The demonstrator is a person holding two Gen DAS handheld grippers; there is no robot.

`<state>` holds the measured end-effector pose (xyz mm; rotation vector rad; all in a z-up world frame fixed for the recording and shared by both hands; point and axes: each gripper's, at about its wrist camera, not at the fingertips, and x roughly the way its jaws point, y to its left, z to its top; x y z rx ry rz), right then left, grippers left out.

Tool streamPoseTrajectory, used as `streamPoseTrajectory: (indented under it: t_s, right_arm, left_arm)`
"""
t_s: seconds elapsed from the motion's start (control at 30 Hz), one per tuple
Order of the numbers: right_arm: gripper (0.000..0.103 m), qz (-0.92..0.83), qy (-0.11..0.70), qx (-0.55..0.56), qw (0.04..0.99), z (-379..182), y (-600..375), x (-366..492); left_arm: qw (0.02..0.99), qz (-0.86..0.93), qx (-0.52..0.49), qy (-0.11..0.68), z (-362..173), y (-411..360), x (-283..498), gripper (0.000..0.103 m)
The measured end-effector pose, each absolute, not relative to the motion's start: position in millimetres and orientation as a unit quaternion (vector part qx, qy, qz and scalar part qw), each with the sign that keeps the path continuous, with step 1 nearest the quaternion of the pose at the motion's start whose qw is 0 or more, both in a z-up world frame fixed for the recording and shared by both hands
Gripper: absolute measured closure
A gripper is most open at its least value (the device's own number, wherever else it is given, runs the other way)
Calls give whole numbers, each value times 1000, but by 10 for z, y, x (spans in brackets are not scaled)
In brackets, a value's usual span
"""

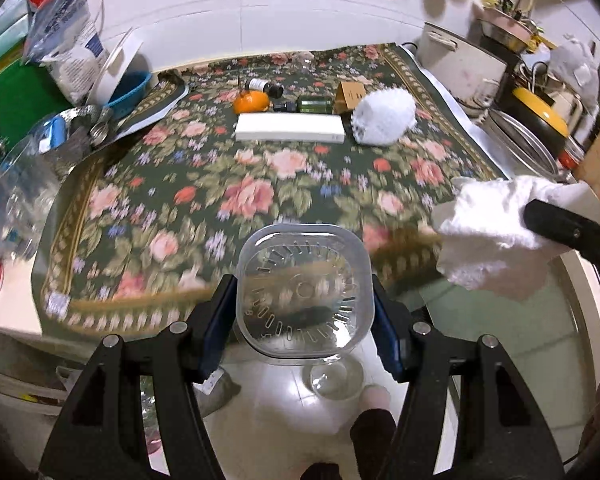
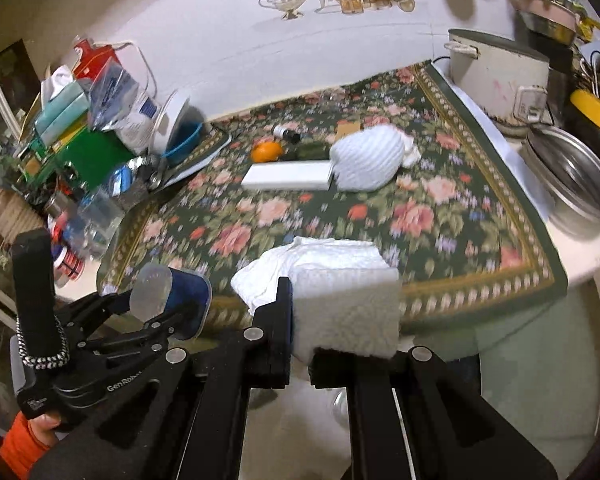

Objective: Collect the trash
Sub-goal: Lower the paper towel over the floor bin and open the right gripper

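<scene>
My left gripper (image 1: 304,300) is shut on a clear square plastic cup (image 1: 304,292), its blue pads pressing both sides, held just off the near edge of the floral tablecloth (image 1: 220,184). My right gripper (image 2: 300,320) is shut on a crumpled white paper towel (image 2: 340,284), which drapes over its right finger. In the left wrist view that towel (image 1: 496,232) shows at the right with a black finger across it. In the right wrist view the left gripper (image 2: 172,300) appears at lower left with the cup seen edge-on.
On the cloth lie a white box (image 1: 290,128), an orange (image 1: 252,101), small dark bottles (image 1: 314,104), a cardboard piece (image 1: 350,98) and a white fluffy bundle (image 1: 382,116). Clutter with a blue bowl (image 1: 130,88) crowds the left. Pots (image 1: 460,64) stand right. Tiled floor lies below.
</scene>
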<state>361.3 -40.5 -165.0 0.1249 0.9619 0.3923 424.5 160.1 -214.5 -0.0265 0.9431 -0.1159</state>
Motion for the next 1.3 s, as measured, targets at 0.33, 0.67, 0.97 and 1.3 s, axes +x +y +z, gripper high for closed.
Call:
streamPoseTrajectory:
  t_s: [0.33, 0.67, 0.97, 1.3]
  right_arm:
    - [97, 186, 508, 40, 840, -2142, -389, 3130]
    - [97, 205, 569, -8, 797, -3417, -678, 2911]
    - [97, 210, 619, -29, 756, -4900, -983, 2912]
    - [96, 235, 652, -15, 721, -6053, -817, 3020]
  left_arm:
    - [873, -55, -26, 483, -2619, 1521, 3728, 41]
    - [845, -21, -82, 529, -4041, 1084, 3452, 41]
    - [813, 8, -116, 570, -5542, 882, 3370, 41]
    - [799, 29, -118, 589, -6516, 1071, 3408, 41]
